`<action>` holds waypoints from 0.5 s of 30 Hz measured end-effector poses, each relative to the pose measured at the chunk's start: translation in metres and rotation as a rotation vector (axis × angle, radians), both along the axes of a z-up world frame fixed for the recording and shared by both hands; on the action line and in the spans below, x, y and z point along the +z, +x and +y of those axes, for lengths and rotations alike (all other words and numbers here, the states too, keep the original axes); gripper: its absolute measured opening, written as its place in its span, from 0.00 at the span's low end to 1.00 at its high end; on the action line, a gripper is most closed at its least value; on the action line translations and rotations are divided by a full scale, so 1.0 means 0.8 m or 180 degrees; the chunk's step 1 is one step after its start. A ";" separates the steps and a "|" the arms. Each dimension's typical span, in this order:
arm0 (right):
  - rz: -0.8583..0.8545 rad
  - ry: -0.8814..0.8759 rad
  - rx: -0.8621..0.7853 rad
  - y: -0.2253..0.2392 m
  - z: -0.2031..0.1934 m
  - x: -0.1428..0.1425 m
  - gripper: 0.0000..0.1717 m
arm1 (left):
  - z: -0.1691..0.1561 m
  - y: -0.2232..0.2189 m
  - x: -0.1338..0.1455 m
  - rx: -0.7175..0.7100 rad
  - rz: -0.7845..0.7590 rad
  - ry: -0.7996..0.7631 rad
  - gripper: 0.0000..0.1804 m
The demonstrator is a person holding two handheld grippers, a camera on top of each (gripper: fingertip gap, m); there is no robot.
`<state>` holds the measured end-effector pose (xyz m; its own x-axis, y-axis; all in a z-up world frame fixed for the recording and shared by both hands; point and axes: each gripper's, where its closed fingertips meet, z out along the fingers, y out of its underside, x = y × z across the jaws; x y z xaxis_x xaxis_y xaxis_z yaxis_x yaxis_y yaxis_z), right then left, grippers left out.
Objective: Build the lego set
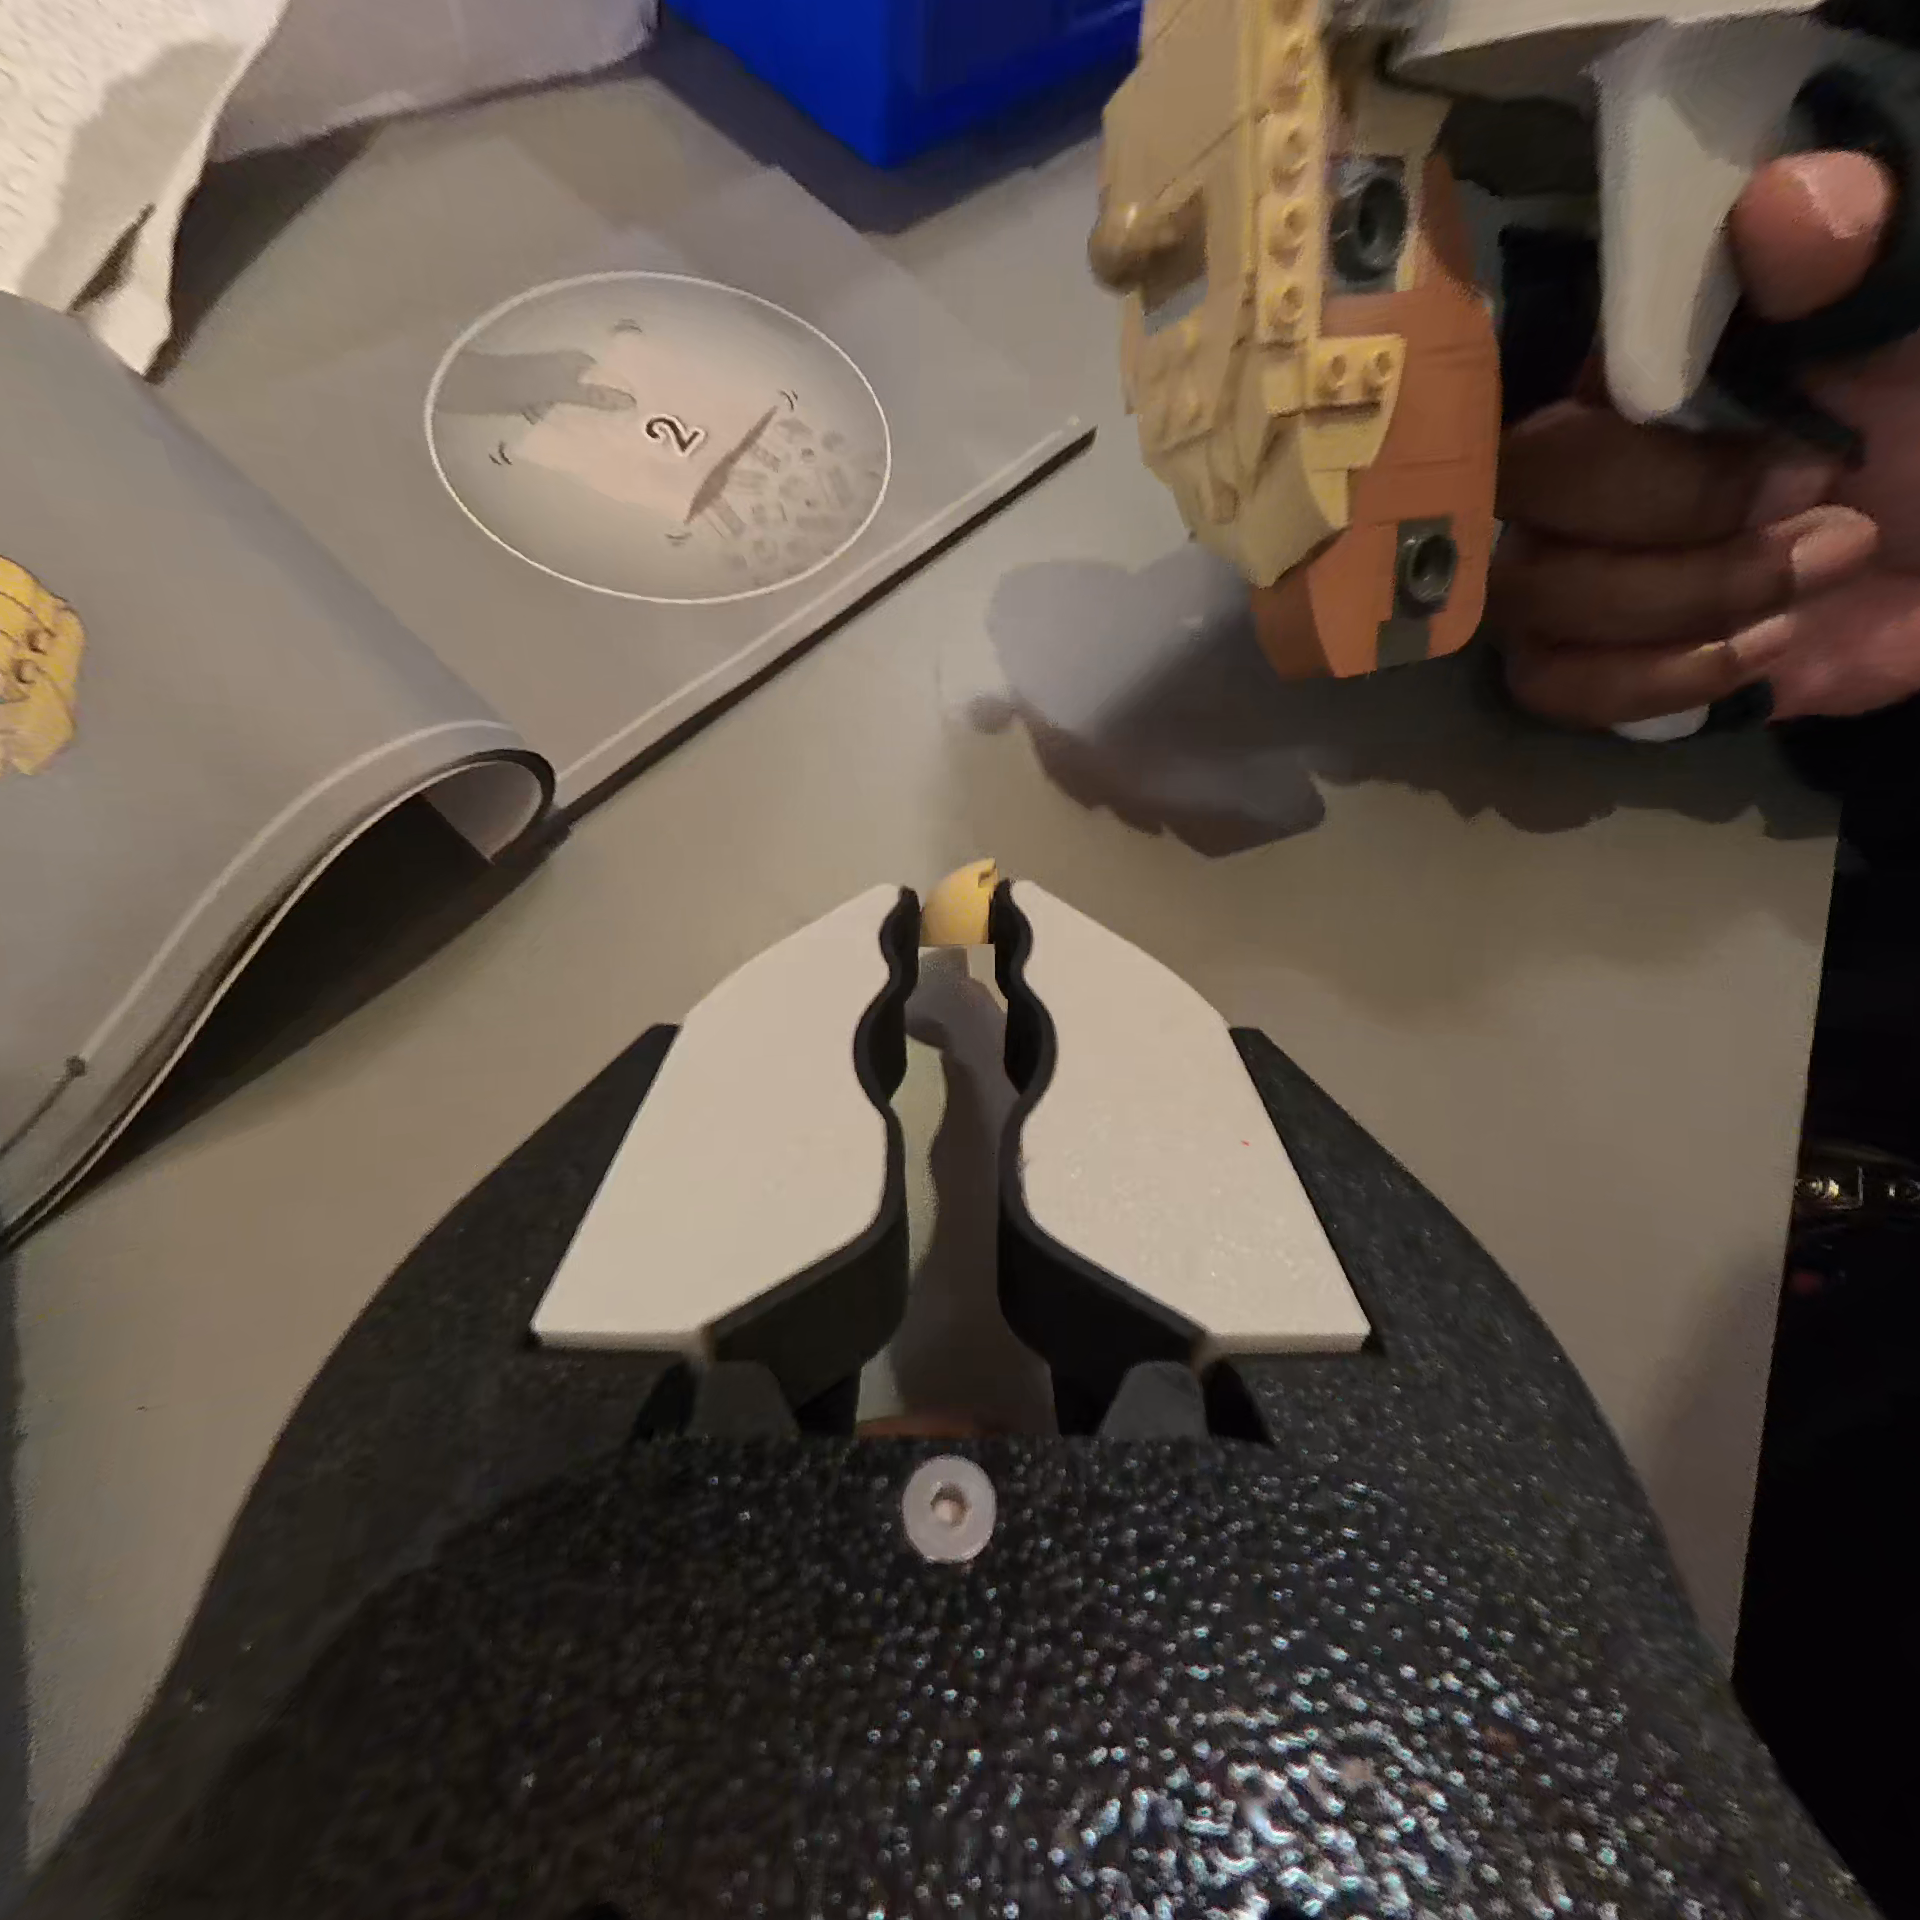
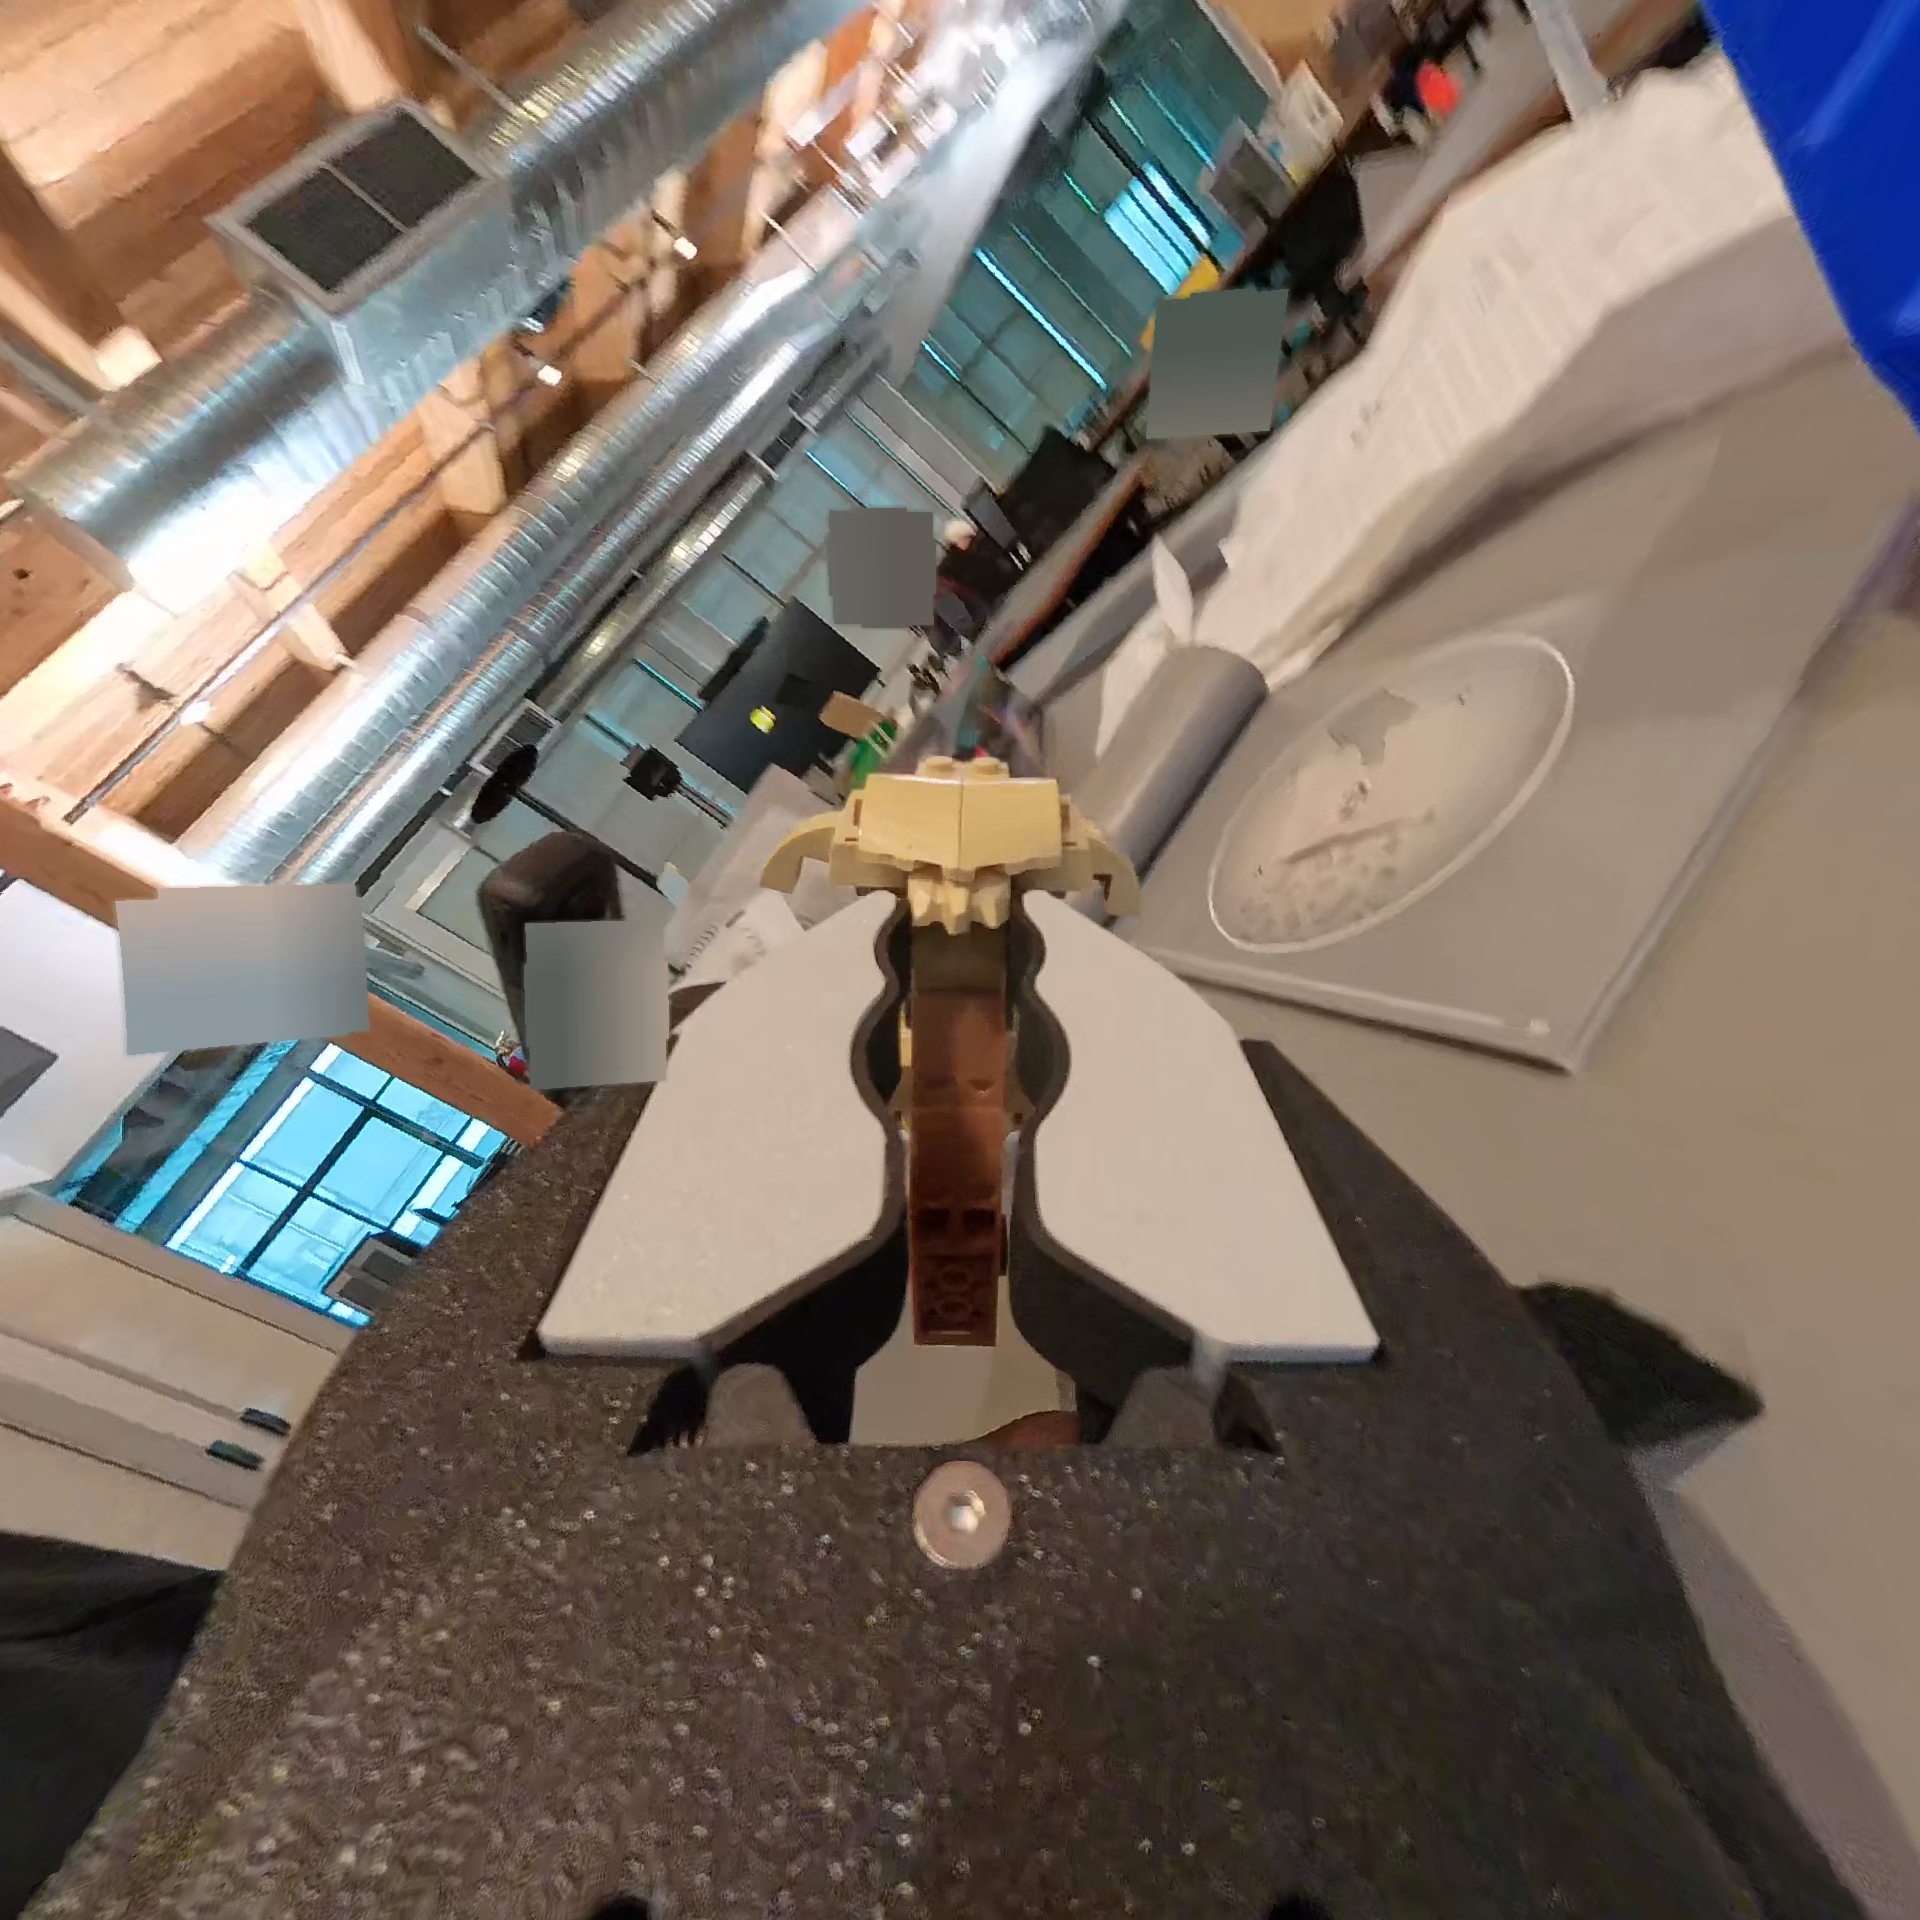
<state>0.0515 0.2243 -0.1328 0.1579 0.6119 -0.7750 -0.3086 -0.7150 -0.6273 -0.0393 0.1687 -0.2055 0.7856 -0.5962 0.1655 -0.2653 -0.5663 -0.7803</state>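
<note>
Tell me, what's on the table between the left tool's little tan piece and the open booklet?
Nothing: in the left wrist view, only bare grey table lies between the tan piece and booklet.

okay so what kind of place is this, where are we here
Probably a large open workshop or loft-style office: exposed silver ducts run under a wooden ceiling, tall windows line the walls, and a grey table holds an open instruction booklet.

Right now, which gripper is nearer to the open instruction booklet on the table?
Left. The left gripper, jaws shut on a small tan piece, hangs low beside the booklet. The right gripper, holding the brick model, is raised farther off.
</note>
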 end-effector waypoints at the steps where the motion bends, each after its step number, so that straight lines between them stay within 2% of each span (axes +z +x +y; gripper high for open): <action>1: -0.0087 -0.0126 0.0031 -0.002 0.001 -0.008 0.10 | -0.001 0.001 -0.002 -0.0019 0.0000 -0.0010 0.07; 4: -0.0389 -0.0305 0.0061 -0.005 0.001 -0.026 0.10 | -0.001 0.004 -0.002 -0.0060 -0.0048 0.0019 0.07; 9: -0.0739 -0.0180 0.0071 -0.007 0.003 -0.037 0.10 | -0.001 0.006 -0.005 -0.0080 -0.0027 0.0056 0.07; 12: -0.0726 0.0188 0.0026 -0.006 0.004 -0.024 0.10 | -0.001 0.007 -0.002 -0.0098 0.0007 0.0131 0.07; 15: -0.1044 0.0883 -0.0136 -0.006 0.007 -0.015 0.10 | -0.002 0.007 -0.002 -0.0112 0.0007 0.0147 0.07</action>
<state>0.0471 0.2298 -0.1449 0.3982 0.7776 -0.4867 -0.0866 -0.4963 -0.8638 -0.0333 0.1674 -0.2069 0.7643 -0.6305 0.1355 -0.2861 -0.5198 -0.8049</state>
